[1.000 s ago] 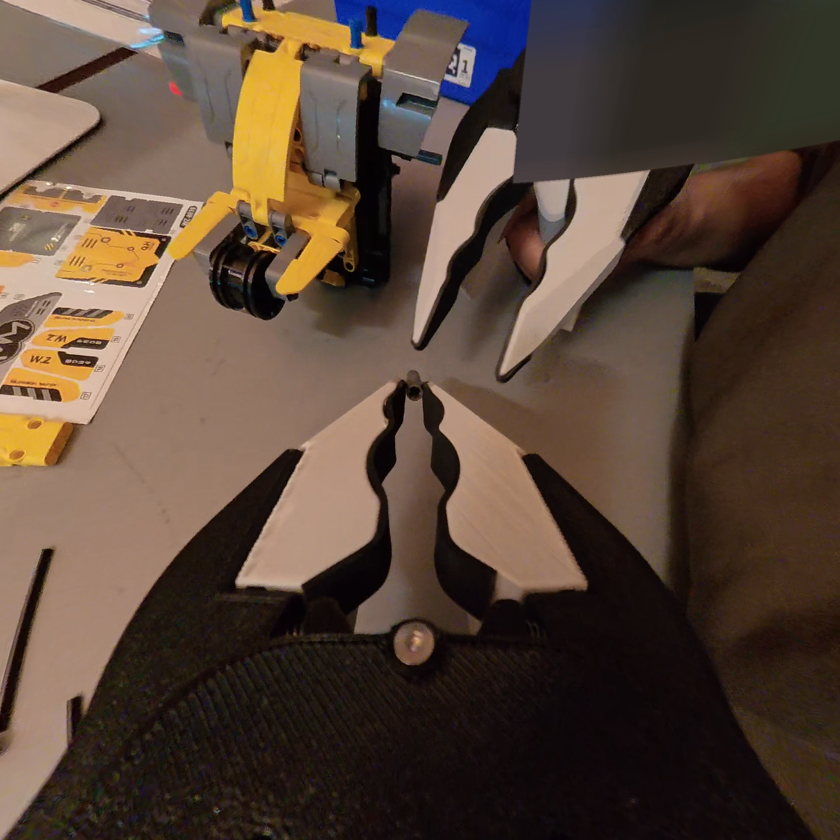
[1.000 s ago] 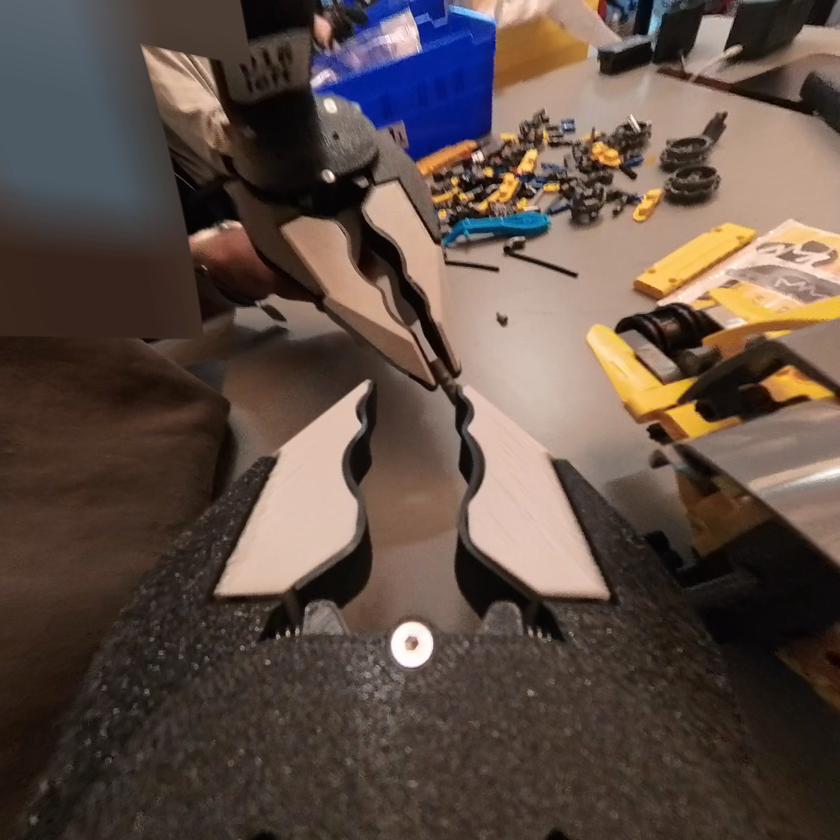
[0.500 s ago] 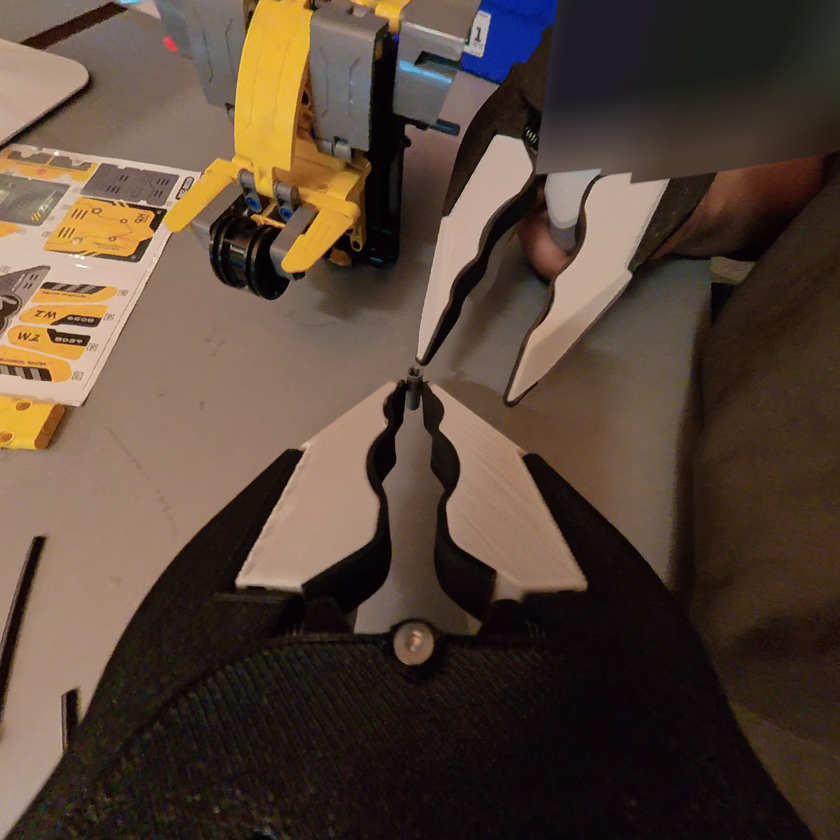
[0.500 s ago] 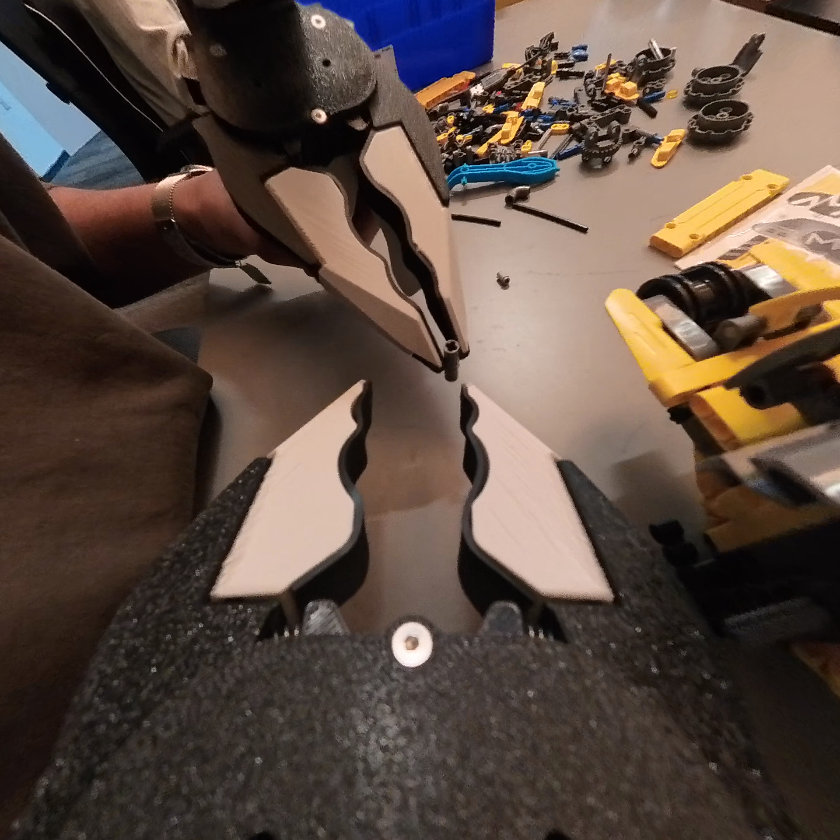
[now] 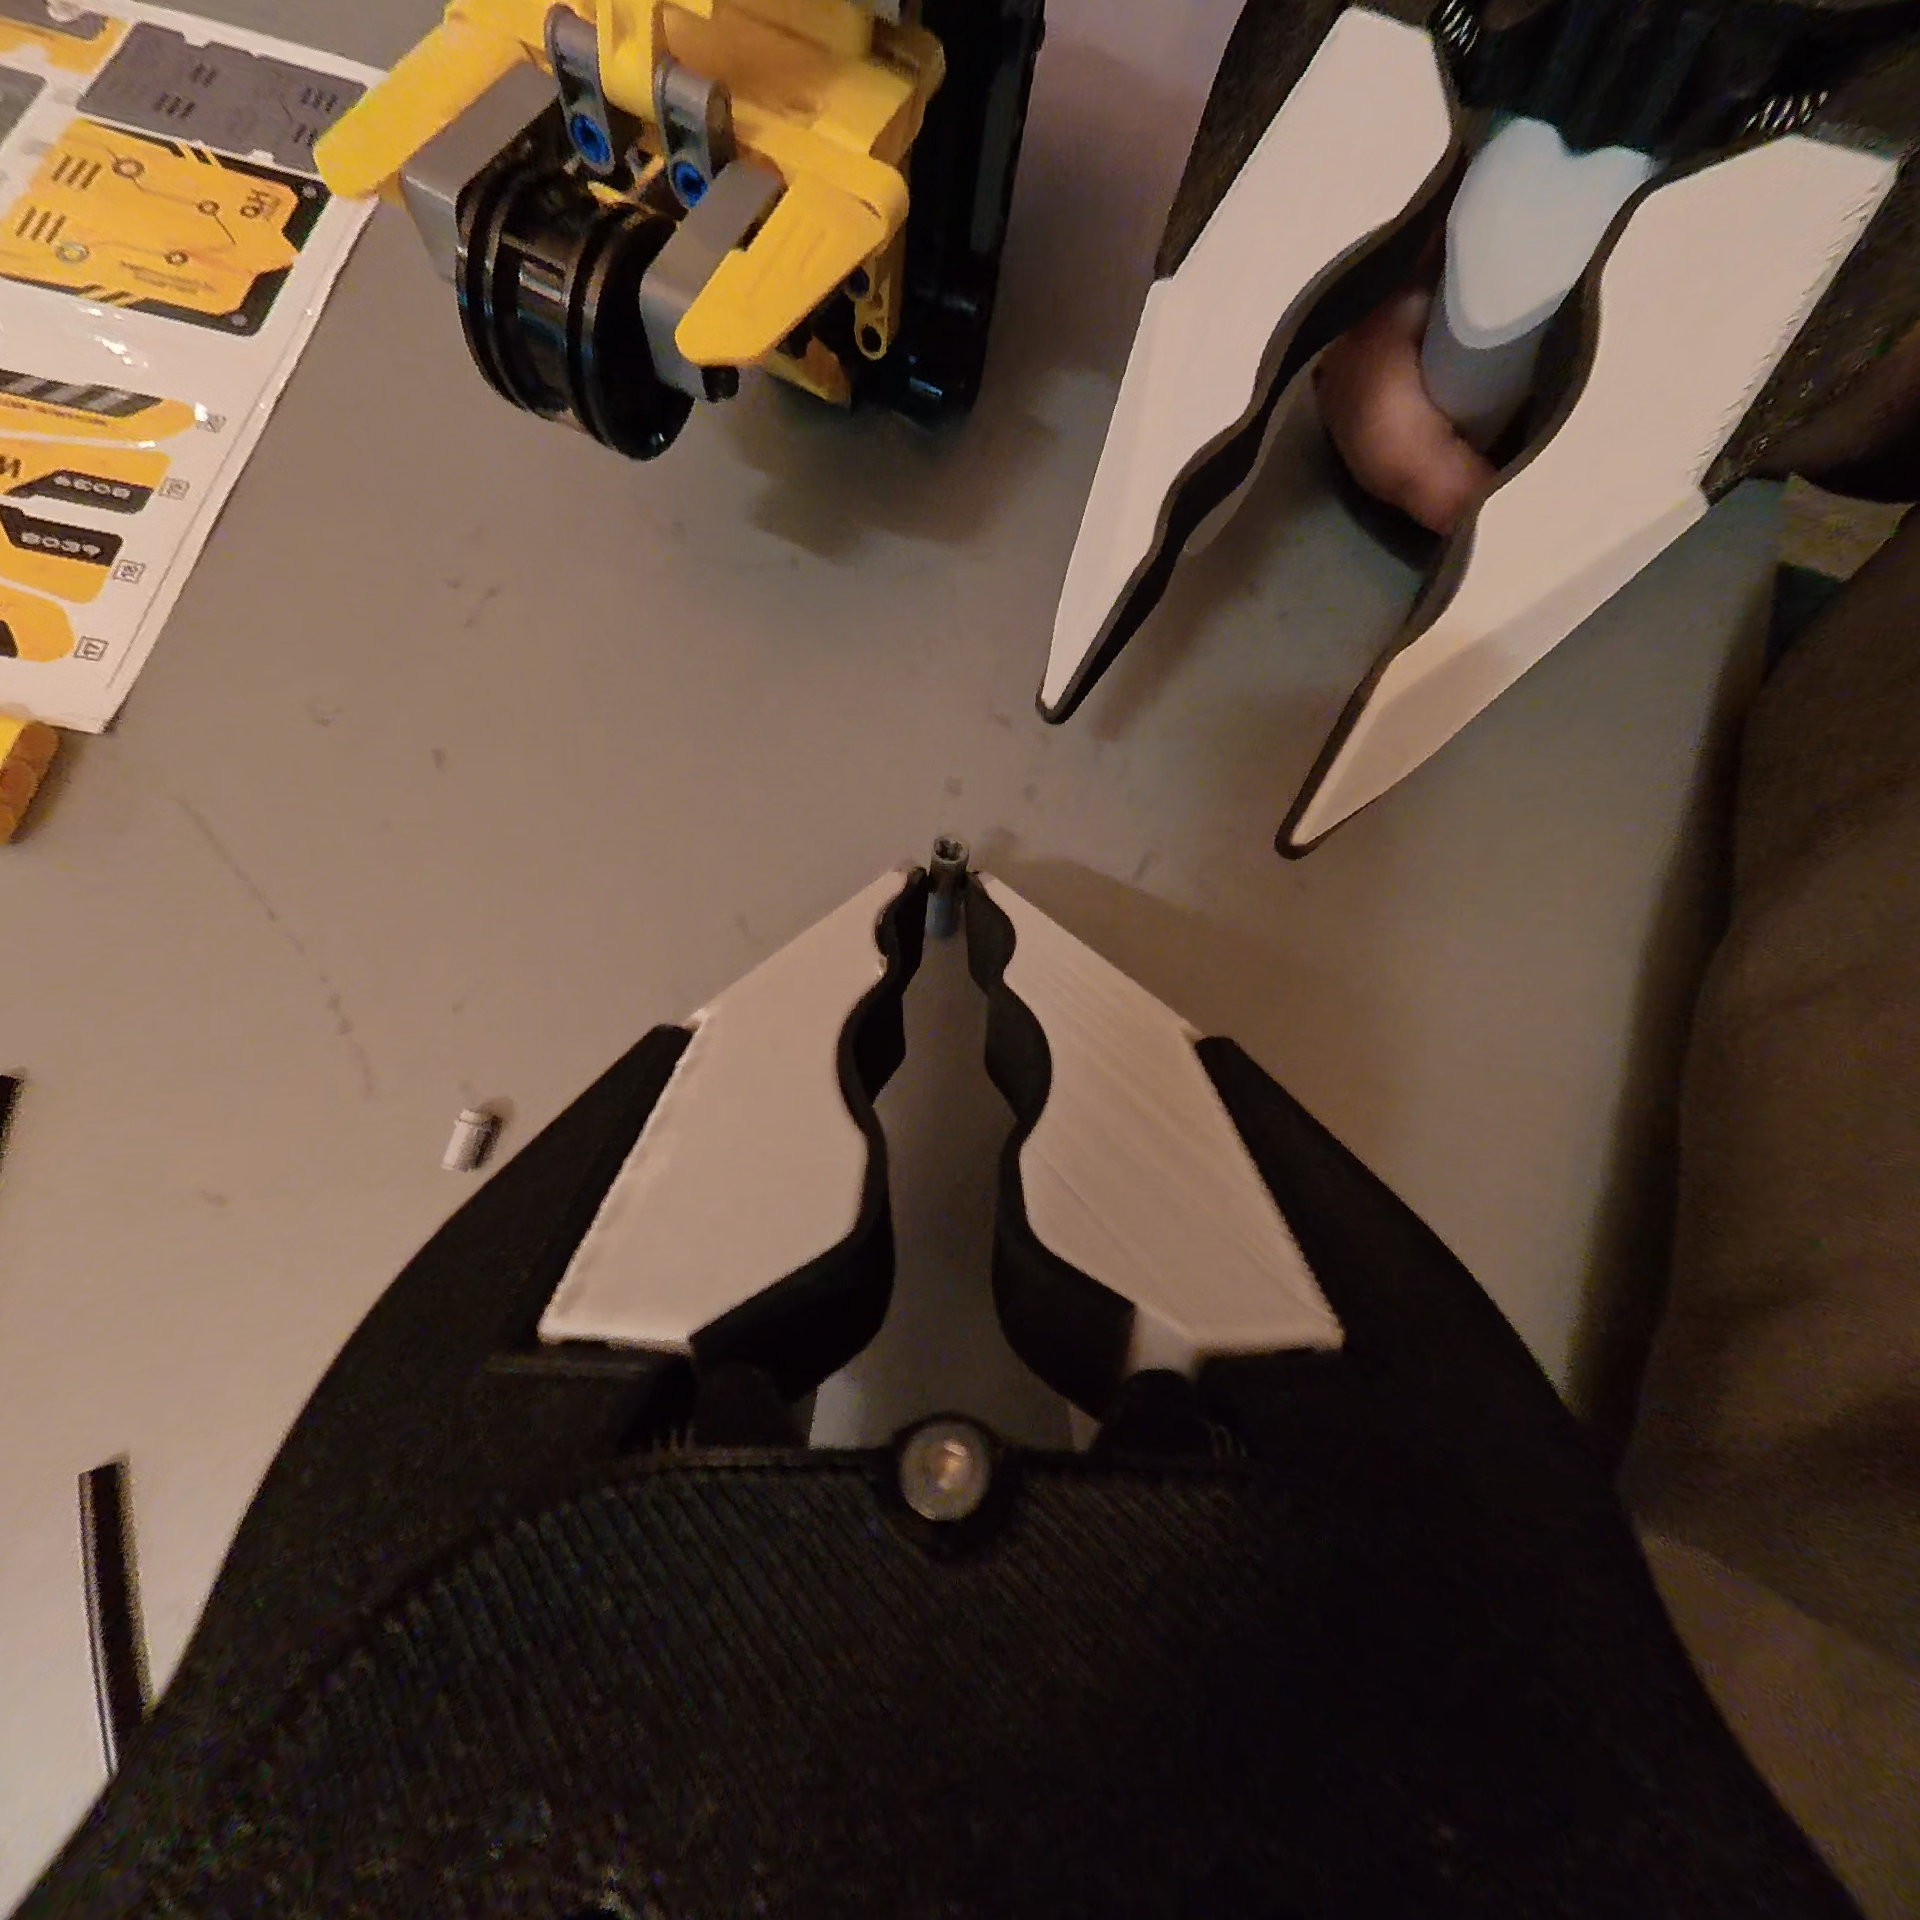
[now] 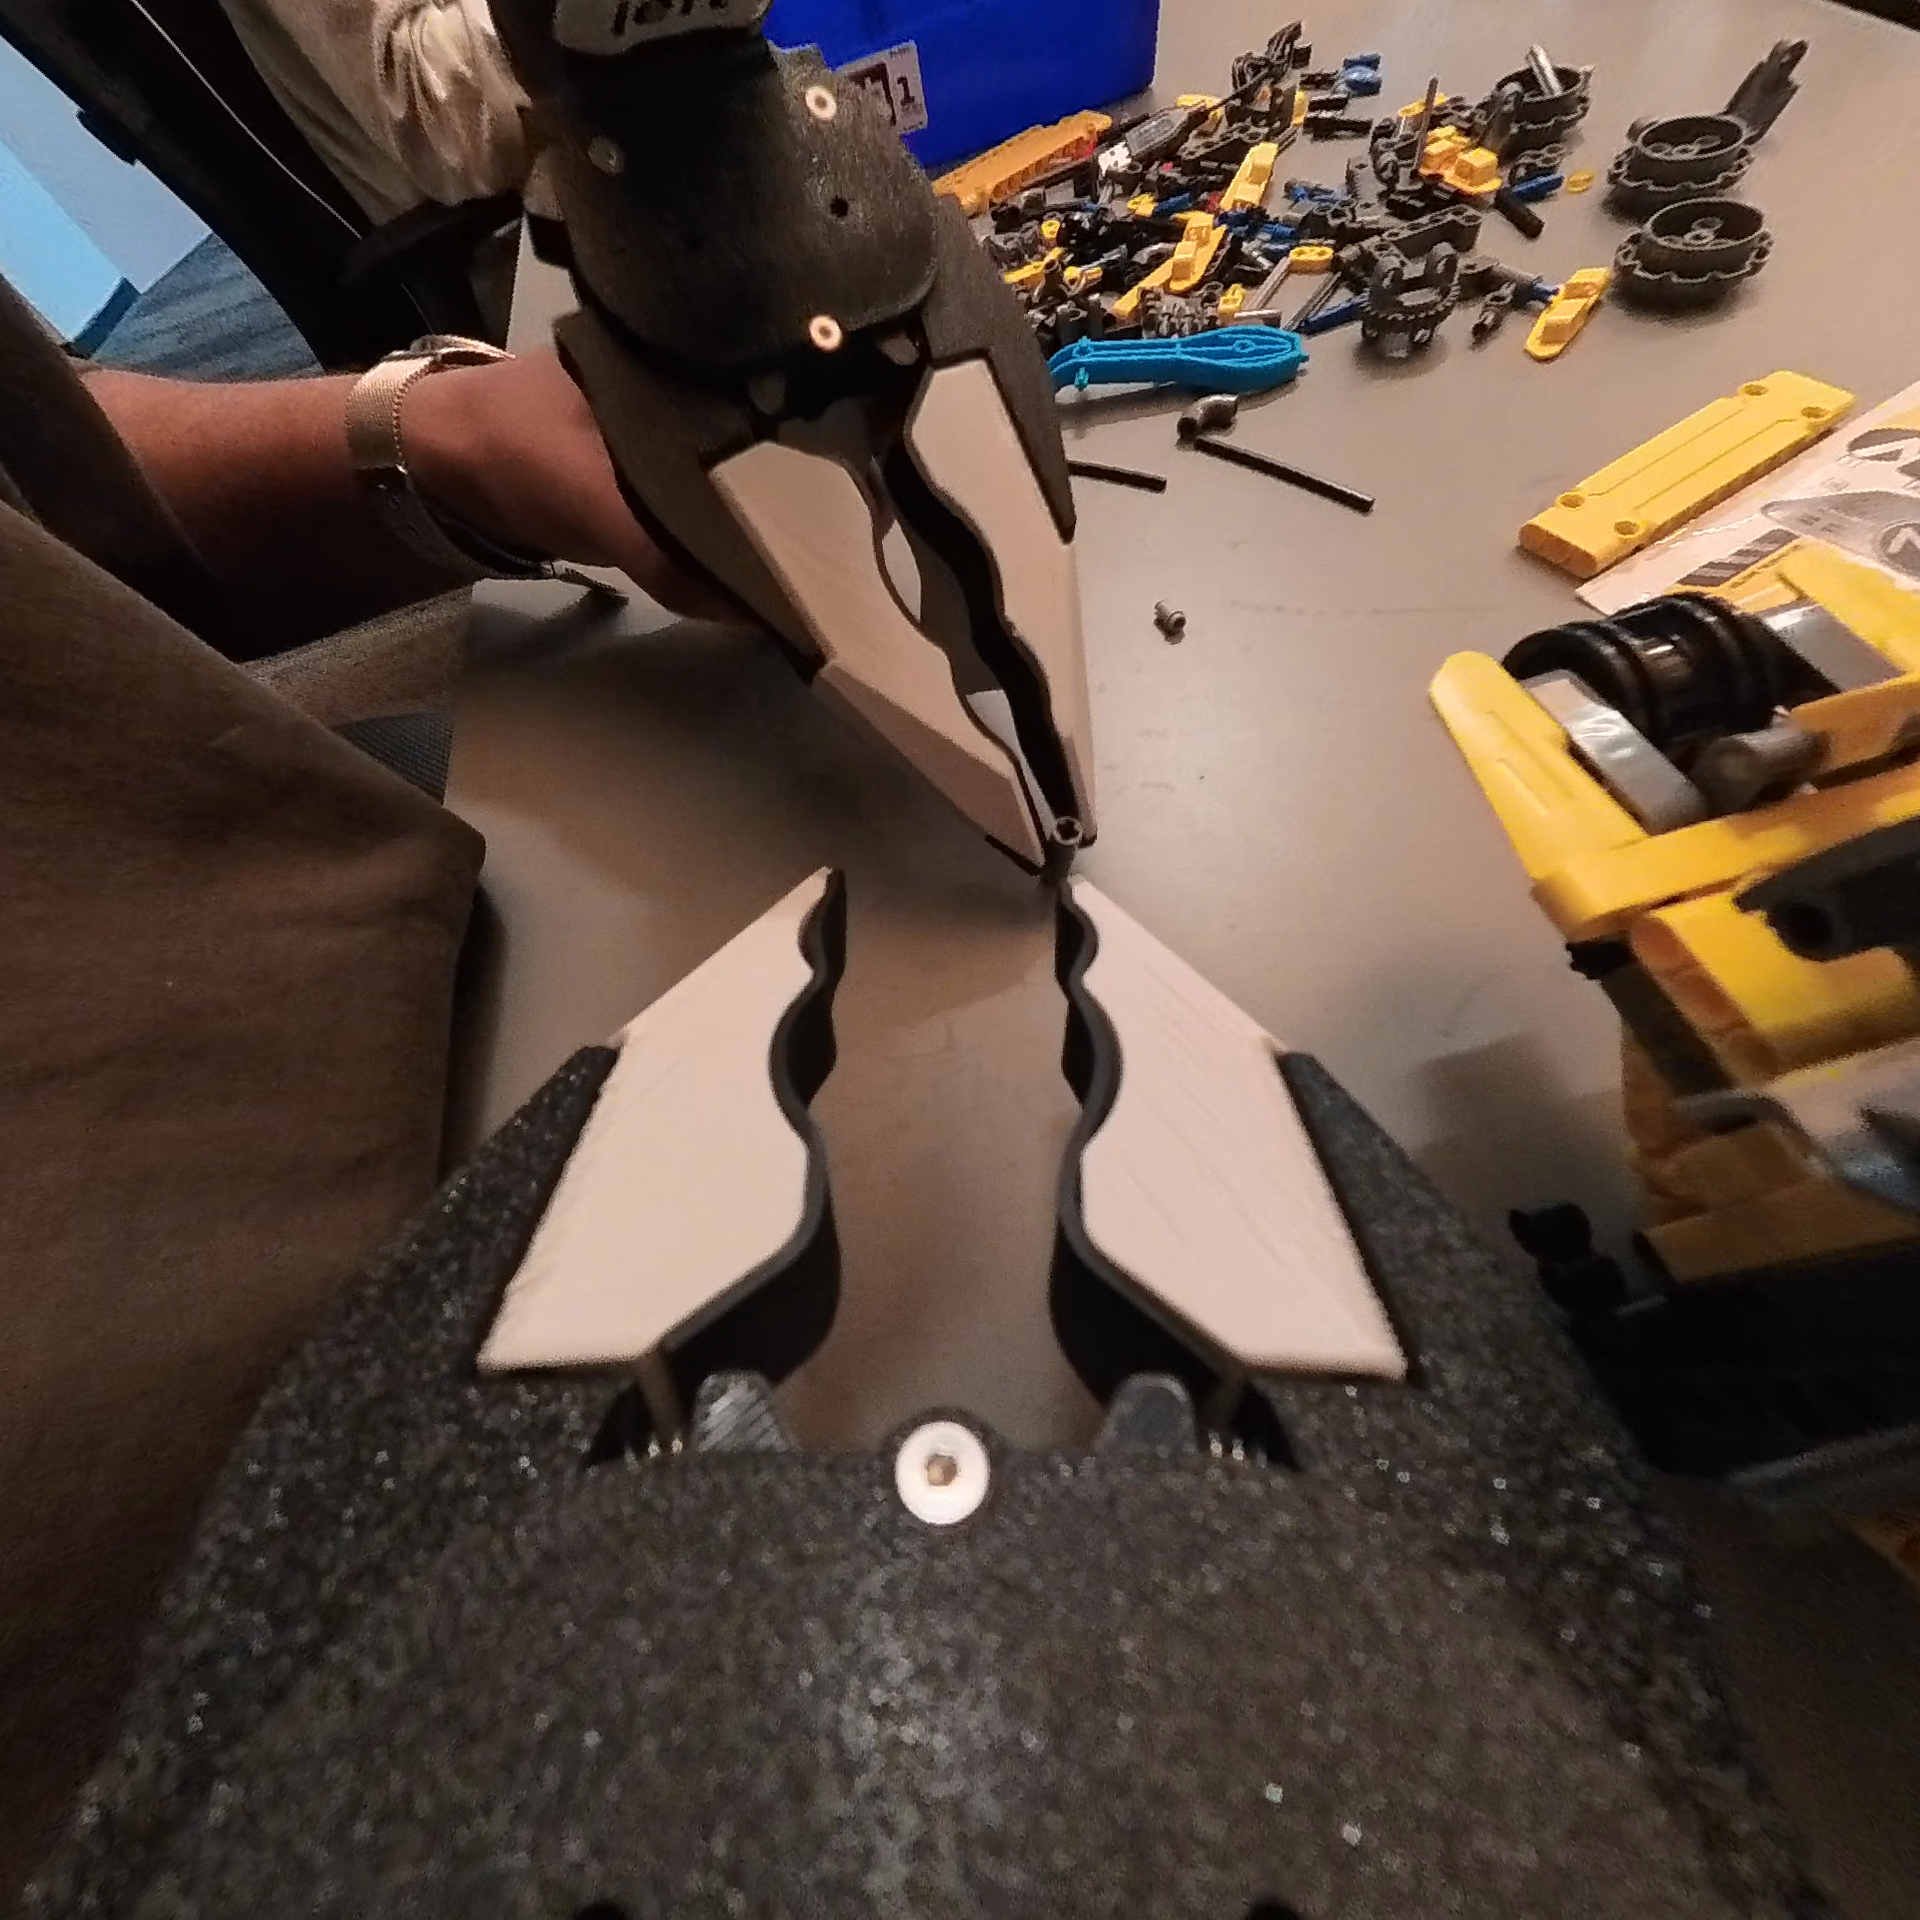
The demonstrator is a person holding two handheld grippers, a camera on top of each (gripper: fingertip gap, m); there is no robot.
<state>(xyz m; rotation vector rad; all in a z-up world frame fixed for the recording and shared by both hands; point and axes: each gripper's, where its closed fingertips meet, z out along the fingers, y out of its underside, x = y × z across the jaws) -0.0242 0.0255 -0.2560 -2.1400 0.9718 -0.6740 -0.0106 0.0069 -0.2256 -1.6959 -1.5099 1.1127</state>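
My left gripper (image 5: 945,883) is shut on a small grey peg (image 5: 948,868), held upright above the grey table (image 5: 582,748). The peg also shows in the right wrist view (image 6: 1068,831), pinched at the tips of the left gripper (image 6: 1058,844). My right gripper (image 6: 948,888) is open and empty, its right fingertip just below the peg. In the left wrist view the right gripper (image 5: 1169,779) hangs open, a little beyond and right of the peg. A yellow and grey brick vehicle (image 5: 665,197) stands beyond, with a black wheel (image 5: 561,312) at its front.
A sticker sheet (image 5: 114,343) lies at the left. A small white peg (image 5: 473,1138) lies on the table by my left gripper. A heap of loose bricks (image 6: 1299,239), black wheels (image 6: 1694,197), a yellow beam (image 6: 1683,468), black axles (image 6: 1283,473) and a blue bin (image 6: 1018,62) lie farther off. The yellow beam (image 6: 1683,468) is about 20 cm from both grippers' fingertips.
The right gripper has drawn back a little from the peg, to the right in the left wrist view. The left gripper has moved closer to the vehicle, still holding the peg.
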